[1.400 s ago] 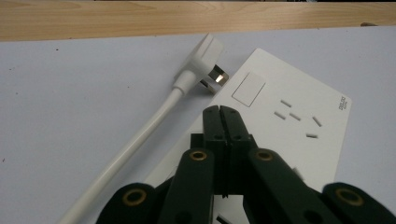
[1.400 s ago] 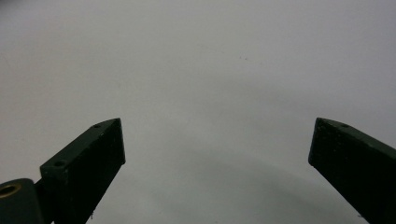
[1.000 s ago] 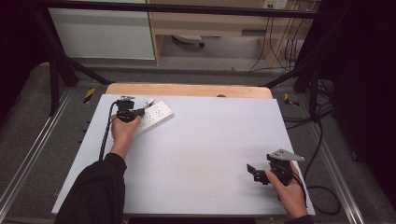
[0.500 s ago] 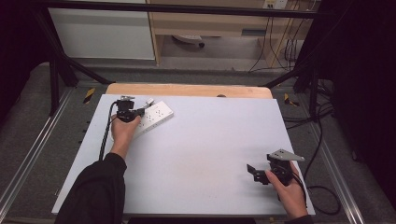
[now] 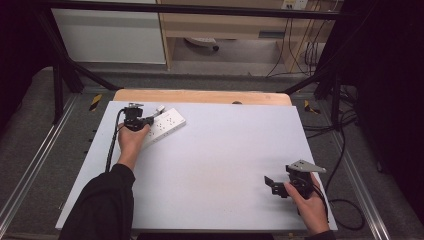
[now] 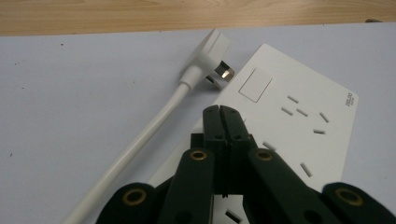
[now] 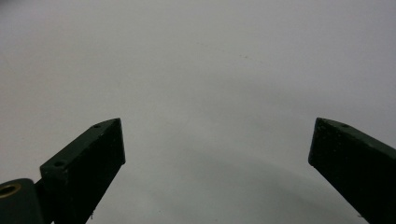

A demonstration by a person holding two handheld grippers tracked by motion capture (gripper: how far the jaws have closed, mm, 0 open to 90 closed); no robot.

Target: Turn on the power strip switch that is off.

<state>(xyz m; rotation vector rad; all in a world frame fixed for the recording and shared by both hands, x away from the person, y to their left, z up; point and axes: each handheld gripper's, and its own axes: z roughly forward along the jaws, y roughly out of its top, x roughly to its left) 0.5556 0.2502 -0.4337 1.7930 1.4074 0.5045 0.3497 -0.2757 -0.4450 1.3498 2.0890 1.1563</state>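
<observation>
A white power strip (image 5: pixel 165 124) lies at the back left of the white table (image 5: pixel 220 150). Its white plug (image 6: pixel 212 49) rests unplugged on the table just beyond the strip's switch end, and the white cable (image 6: pixel 140 140) trails back beside the strip. My left gripper (image 5: pixel 149 120) hovers over the strip (image 6: pixel 299 121), jaws pressed together with nothing between them; the tips (image 6: pixel 220 113) are close to the rocker switch (image 6: pixel 255 84). My right gripper (image 5: pixel 271 184) sits low over the front right of the table, jaws wide open (image 7: pixel 217 140) and empty.
A wooden board edge (image 5: pixel 200 96) runs along the table's back. Black frame bars (image 5: pixel 65 75) and loose cables (image 5: pixel 345 150) flank the table on the floor. Bare white surface (image 7: pixel 201 70) lies ahead of the right gripper.
</observation>
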